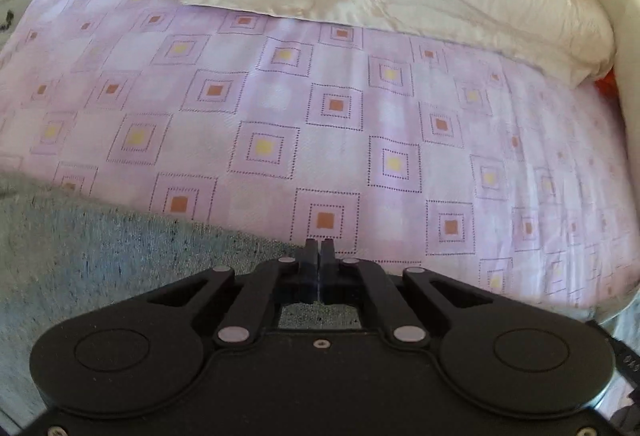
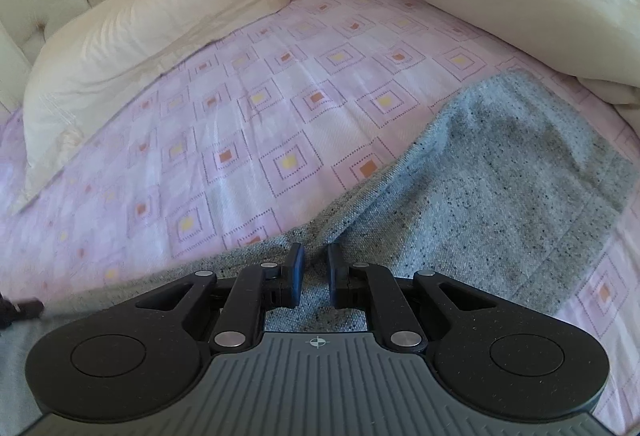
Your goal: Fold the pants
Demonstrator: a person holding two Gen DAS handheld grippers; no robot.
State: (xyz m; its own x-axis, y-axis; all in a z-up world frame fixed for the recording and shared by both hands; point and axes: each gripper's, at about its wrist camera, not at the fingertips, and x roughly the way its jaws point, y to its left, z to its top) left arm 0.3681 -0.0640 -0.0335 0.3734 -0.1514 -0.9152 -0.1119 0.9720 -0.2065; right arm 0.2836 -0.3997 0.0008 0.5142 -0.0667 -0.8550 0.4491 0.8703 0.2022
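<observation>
The left gripper (image 1: 319,250) had its jaws pressed together at the edge of the grey pants (image 1: 92,256), with no cloth visibly between them. The right gripper (image 2: 316,260) stood slightly open over the pants (image 2: 500,188), which lay on the pink sheet (image 2: 248,124) near a pillow (image 2: 132,32).

Right tongs (image 2: 316,268), jaws slightly parted, over speckled grey pants (image 2: 500,196) on pink bedsheet (image 2: 260,124).
</observation>
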